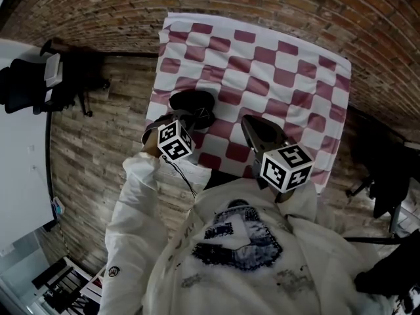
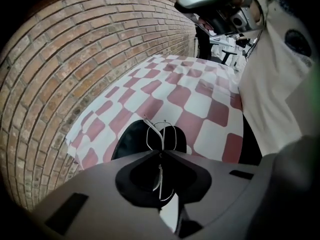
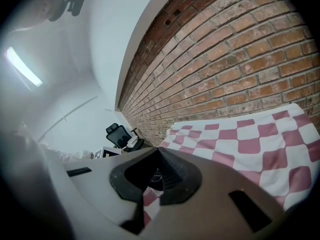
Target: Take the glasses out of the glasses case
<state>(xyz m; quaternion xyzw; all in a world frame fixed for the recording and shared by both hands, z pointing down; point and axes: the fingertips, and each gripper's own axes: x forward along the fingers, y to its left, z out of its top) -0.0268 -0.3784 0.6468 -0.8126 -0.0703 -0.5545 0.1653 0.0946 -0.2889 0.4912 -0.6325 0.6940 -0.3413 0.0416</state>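
A black glasses case (image 1: 190, 101) lies open near the front left of the checkered tablecloth (image 1: 289, 77). In the left gripper view the case (image 2: 131, 140) sits just below my jaws. My left gripper (image 2: 161, 152) is shut on thin wire-framed glasses (image 2: 161, 133), pinching them near the middle; they hang above the case, with the lenses sticking out past the tips. In the head view the left gripper (image 1: 199, 119) hovers at the case's near right edge. My right gripper (image 1: 245, 121) is over the cloth to the right of the case, and in its own view the right gripper (image 3: 159, 151) is shut with nothing in it.
A brick wall (image 3: 240, 64) runs behind the table. A black office chair (image 1: 26, 87) and a white desk (image 1: 20, 156) stand to the left over a wood floor. More dark furniture (image 1: 387, 182) stands at the right. The cloth's front edge (image 1: 223, 169) is close to the person's body.
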